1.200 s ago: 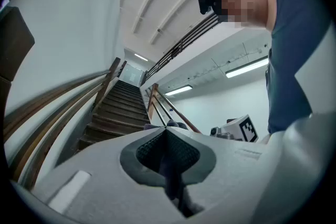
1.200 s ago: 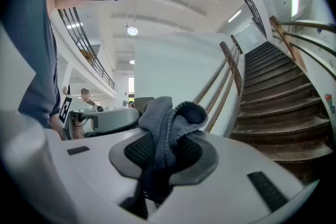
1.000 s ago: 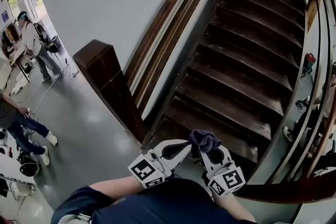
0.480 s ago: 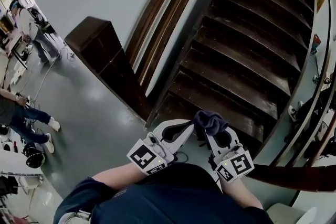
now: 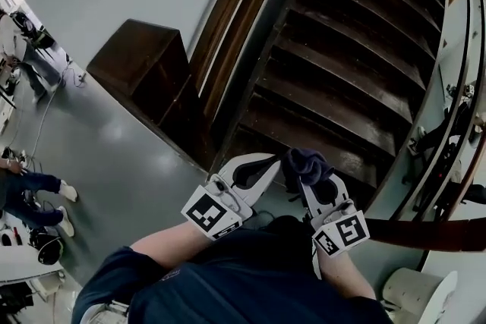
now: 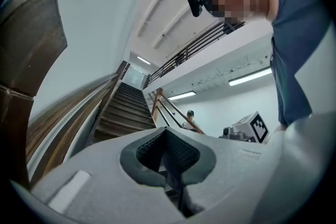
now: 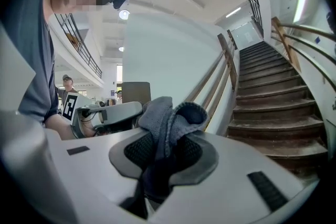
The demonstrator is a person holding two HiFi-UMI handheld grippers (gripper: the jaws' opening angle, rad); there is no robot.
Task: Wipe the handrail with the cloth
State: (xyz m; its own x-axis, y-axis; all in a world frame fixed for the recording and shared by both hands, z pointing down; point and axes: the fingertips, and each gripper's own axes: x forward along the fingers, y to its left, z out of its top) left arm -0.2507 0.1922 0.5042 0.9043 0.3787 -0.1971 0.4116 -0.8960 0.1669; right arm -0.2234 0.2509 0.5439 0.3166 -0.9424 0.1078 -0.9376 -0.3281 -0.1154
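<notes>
A dark blue-grey cloth [image 5: 302, 162] is bunched between the jaws of my right gripper [image 5: 307, 172], which is shut on it; in the right gripper view the cloth [image 7: 167, 115] stands up out of the gripper [image 7: 164, 152]. My left gripper [image 5: 267, 162] is right beside it, shut with nothing in it, its pads pressed together [image 6: 167, 140]. The dark wooden handrail [image 5: 244, 5] climbs along the grey wall from a square newel post [image 5: 140, 57]. Both grippers hover at the foot of the stairs, right of the post and apart from the rail.
Dark wooden stairs [image 5: 357, 64] rise ahead. A second railing [image 5: 460, 42] runs up the right side, with a dark rail end [image 5: 437, 233] near my right elbow. People stand on the grey floor [image 5: 91, 155] at far left. A white bin [image 5: 414, 294] sits at bottom right.
The view has swung so the post and stair foot sit closer and more central. Both grippers stay side by side, with the cloth still in the right one.
</notes>
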